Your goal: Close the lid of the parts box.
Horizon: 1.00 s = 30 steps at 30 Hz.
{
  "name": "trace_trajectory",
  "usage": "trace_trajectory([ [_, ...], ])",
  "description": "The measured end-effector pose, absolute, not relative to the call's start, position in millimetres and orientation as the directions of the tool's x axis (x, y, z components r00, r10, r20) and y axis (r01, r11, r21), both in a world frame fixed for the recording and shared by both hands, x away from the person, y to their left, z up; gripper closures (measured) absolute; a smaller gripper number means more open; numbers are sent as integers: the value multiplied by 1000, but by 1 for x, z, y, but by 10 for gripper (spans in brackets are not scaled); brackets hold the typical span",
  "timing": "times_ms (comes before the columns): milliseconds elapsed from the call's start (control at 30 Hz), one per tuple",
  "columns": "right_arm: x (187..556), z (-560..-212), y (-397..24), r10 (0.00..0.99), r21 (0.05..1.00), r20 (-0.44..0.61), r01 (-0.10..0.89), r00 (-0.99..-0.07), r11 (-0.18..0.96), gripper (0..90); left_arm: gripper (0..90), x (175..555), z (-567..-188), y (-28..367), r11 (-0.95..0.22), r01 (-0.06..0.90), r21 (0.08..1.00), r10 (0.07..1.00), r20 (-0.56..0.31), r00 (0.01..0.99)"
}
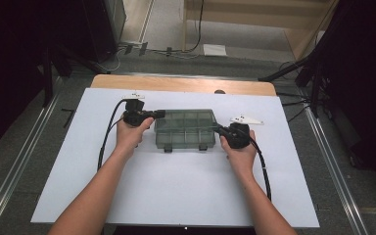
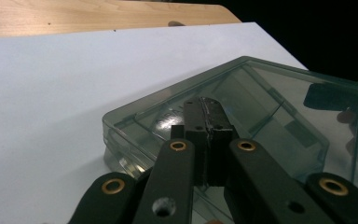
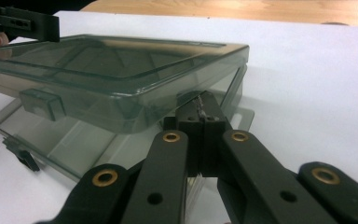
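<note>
A smoky translucent compartment box point(image 1: 185, 128) lies on the white sheet point(image 1: 176, 186), slightly behind the middle. My left gripper point(image 1: 159, 114) is shut, and its tips rest on the lid near the box's back left corner point(image 2: 208, 105). My right gripper point(image 1: 219, 129) is shut too, at the box's right end. In the right gripper view its tips point(image 3: 200, 100) sit in the gap under the raised lid point(image 3: 107, 60), above the base point(image 3: 74, 144). The lid stands ajar there. The left gripper point(image 3: 18, 21) shows at the far end.
Two latches point(image 1: 168, 148) hang at the box's front edge. The sheet covers a wooden table whose bare strip point(image 1: 181, 84) runs along the back. Floor rails point(image 1: 14, 166) flank the table, and cables lie on the floor behind it.
</note>
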State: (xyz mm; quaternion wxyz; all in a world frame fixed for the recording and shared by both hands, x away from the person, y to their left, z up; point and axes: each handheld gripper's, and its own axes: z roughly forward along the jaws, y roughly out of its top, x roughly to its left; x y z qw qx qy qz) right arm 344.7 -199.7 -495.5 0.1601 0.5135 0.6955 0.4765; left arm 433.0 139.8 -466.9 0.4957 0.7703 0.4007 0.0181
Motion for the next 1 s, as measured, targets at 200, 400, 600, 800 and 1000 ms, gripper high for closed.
trace_trajectory([
  [200, 337, -503, -201, 870, 821, 266, 571, -414, 22, 900, 900, 427, -471, 139, -199, 595, 779, 652, -348, 674],
  [400, 329, -509, -207, 876, 819, 268, 574, -400, 12, 900, 900, 421, -477, 136, -217, 594, 775, 674, -321, 665],
  [600, 322, -511, -212, 876, 816, 285, 577, -390, -9, 900, 900, 417, -482, 134, -211, 590, 780, 683, -314, 659],
  [800, 318, -499, -211, 876, 838, 264, 546, -404, -1, 900, 900, 415, -482, 132, -225, 571, 789, 692, -283, 664],
  [1000, 313, -493, -202, 862, 848, 240, 529, -446, 38, 900, 900, 415, -483, 132, -224, 573, 788, 690, -287, 665],
])
